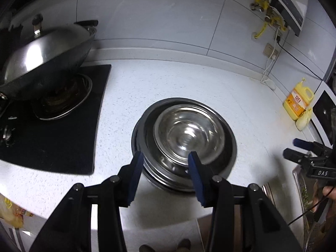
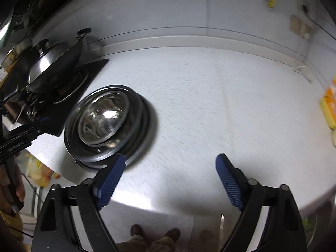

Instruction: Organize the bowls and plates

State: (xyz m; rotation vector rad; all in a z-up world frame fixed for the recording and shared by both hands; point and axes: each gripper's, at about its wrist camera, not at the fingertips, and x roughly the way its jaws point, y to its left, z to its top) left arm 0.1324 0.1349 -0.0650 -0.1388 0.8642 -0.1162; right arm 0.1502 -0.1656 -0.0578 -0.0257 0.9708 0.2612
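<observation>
Left gripper (image 1: pixel 166 157) jaws partly apart, nothing clamped; blue pads (image 1: pixel 134 176) hang above the near rim of the stack of steel bowls and plates (image 1: pixel 184 142), not touching. Right gripper (image 2: pixel 171 163) spread wide, empty, over bare counter (image 2: pixel 220 105) just right of the stack. The stack sits on the white counter near its front edge, smaller bowl (image 1: pixel 187 132) nested on top, just right of the black hob (image 1: pixel 63 130). Lidded wok (image 1: pixel 42 56) on the burner at back left. Yellow bottle (image 1: pixel 298 100) at the counter's right end, near the back wall.
</observation>
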